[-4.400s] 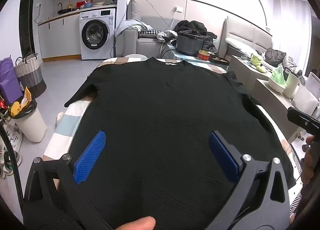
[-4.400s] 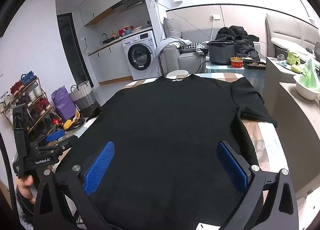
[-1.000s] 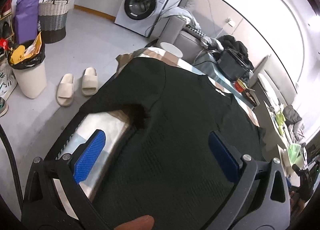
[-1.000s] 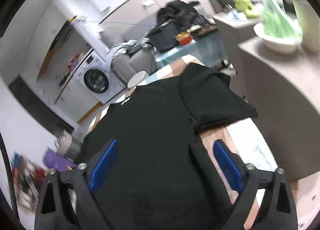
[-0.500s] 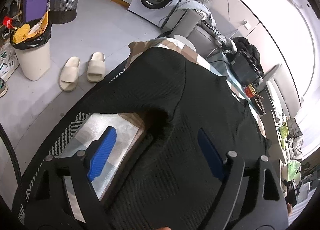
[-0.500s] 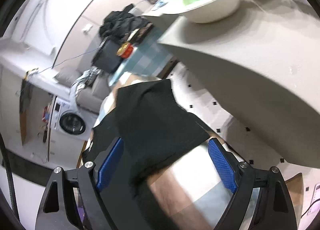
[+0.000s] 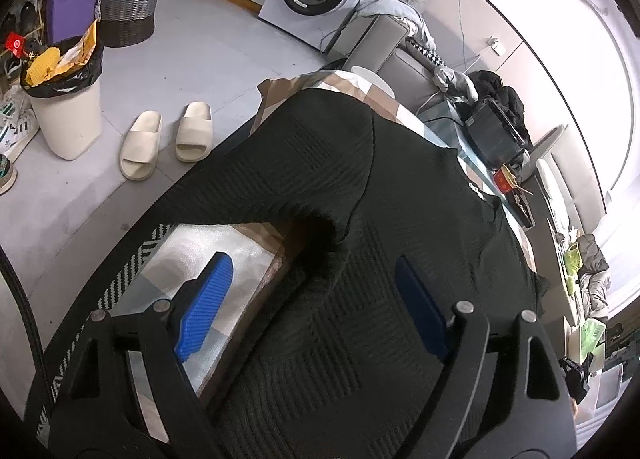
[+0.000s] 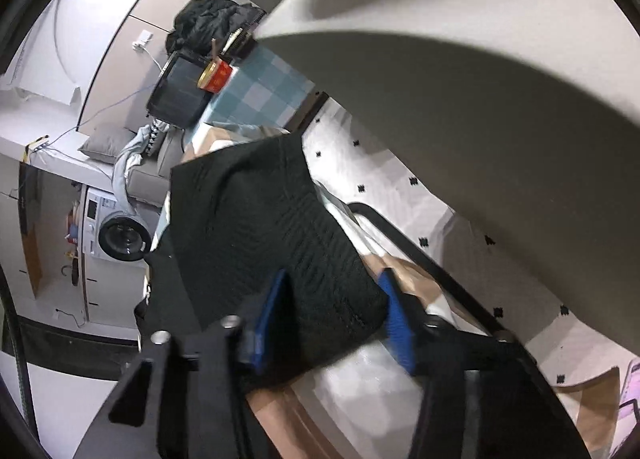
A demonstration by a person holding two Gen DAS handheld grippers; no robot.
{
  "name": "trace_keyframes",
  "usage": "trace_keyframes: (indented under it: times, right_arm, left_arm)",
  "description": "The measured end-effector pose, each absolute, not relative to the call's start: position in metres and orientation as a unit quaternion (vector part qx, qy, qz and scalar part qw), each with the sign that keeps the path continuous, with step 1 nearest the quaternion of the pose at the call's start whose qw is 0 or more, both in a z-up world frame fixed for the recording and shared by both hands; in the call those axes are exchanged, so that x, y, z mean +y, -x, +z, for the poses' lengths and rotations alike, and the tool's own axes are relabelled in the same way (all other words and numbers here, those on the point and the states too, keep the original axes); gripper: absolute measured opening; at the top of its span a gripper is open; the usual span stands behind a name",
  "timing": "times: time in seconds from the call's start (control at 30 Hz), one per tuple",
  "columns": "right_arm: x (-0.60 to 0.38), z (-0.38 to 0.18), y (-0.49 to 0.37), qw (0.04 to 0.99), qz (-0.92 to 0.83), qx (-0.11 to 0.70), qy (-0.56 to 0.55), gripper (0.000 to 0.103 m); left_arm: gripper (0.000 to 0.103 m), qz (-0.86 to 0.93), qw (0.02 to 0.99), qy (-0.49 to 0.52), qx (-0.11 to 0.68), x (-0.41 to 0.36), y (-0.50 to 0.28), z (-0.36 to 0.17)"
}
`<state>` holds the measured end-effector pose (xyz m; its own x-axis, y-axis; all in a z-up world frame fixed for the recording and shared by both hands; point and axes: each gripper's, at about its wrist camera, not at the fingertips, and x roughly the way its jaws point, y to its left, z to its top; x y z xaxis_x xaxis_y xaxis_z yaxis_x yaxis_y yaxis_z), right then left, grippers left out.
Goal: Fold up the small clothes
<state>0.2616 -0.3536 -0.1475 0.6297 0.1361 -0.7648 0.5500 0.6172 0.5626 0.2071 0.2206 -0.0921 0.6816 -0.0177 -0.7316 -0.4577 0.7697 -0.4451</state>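
Sweater (image 7: 400, 219) on table (image 7: 224, 243); slippers (image 7: 164, 141) left.

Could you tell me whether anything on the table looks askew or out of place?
Nothing odd stands out. The black sweater lies flat on the checked table cover, its sleeve spread toward the edge between the right gripper's open fingers.

Both fisheye views bend hard at the rims, with black vignette corners. The left wrist view is sharp and evenly lit, though the wall (image 7: 552, 71) far ahead of the jaws glares white. The right wrist view is softly motion-blurred, a broad shadow crossing the counter (image 8: 500, 99) above the jaws.
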Motion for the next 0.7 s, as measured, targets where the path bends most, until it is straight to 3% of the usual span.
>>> trace_keyframes:
  times: [0.03,0.07,0.37,0.5,0.6,0.7]
  right_arm:
    - [-0.352,-0.143,-0.264,0.806,-0.134,0.405,-0.41,0.019]
    - [-0.351,-0.138,-0.262,0.813,-0.136,0.398,-0.403,0.014]
    - [-0.31,-0.071,-0.279,0.884,-0.059,0.325,-0.331,0.011]
    - [-0.24,-0.029,-0.311,0.918,0.065,0.311,-0.239,0.011]
    - [-0.162,-0.025,-0.33,0.894,0.208,0.366,-0.152,0.012]
    - [-0.094,-0.058,-0.335,0.827,0.288,0.476,-0.073,0.021]
  left_arm:
    - [0.082,0.128,0.862,0.314,0.377,0.221,-0.206,-0.091]
    - [0.082,0.127,0.862,0.313,0.377,0.221,-0.205,-0.091]
    - [0.082,0.126,0.864,0.317,0.37,0.225,-0.198,-0.085]
    - [0.082,0.125,0.867,0.315,0.365,0.225,-0.195,-0.082]
    - [0.082,0.127,0.869,0.311,0.364,0.223,-0.192,-0.079]
    - [0.082,0.129,0.869,0.311,0.361,0.224,-0.187,-0.076]
